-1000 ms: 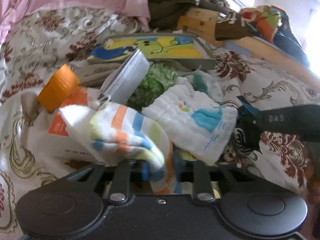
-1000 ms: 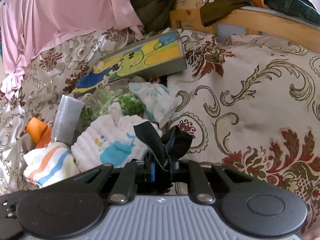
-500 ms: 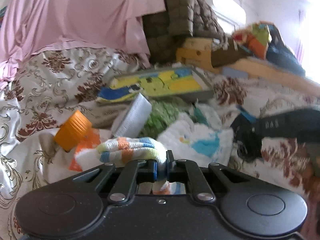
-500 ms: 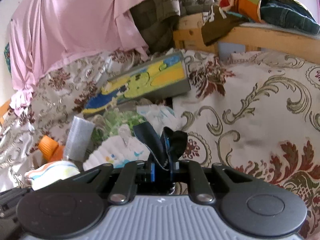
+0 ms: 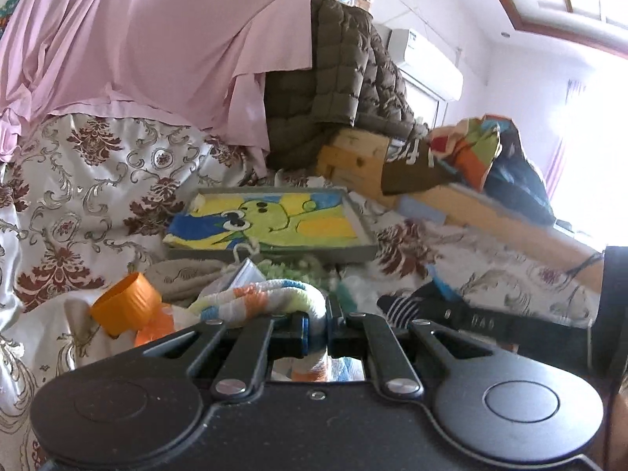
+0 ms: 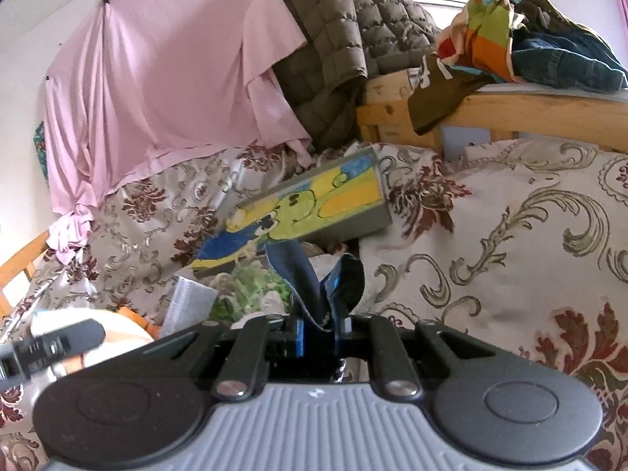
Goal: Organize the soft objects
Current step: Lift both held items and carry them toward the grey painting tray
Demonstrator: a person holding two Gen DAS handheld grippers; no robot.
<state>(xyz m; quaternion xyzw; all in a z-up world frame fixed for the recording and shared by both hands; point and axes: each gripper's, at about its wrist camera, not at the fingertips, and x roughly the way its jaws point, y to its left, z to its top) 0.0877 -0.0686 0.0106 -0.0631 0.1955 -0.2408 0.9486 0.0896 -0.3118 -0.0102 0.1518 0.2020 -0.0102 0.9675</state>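
Rising clear of the heap in front of the framed cartoon painting [image 5: 271,221], the left gripper [image 5: 317,325], open 1 second ago, now pinches the striped terry cloth [image 5: 267,298]; the right gripper [image 6: 320,331] keeps its clamp on the dark blue sock [image 6: 310,274]. Both soft items seem ready for sorting.

Home bedroom: floral bedspread [image 6: 510,212], wooden bed frame [image 6: 490,112], draped pink sheet [image 5: 157,39], wall air conditioner [image 5: 426,64].
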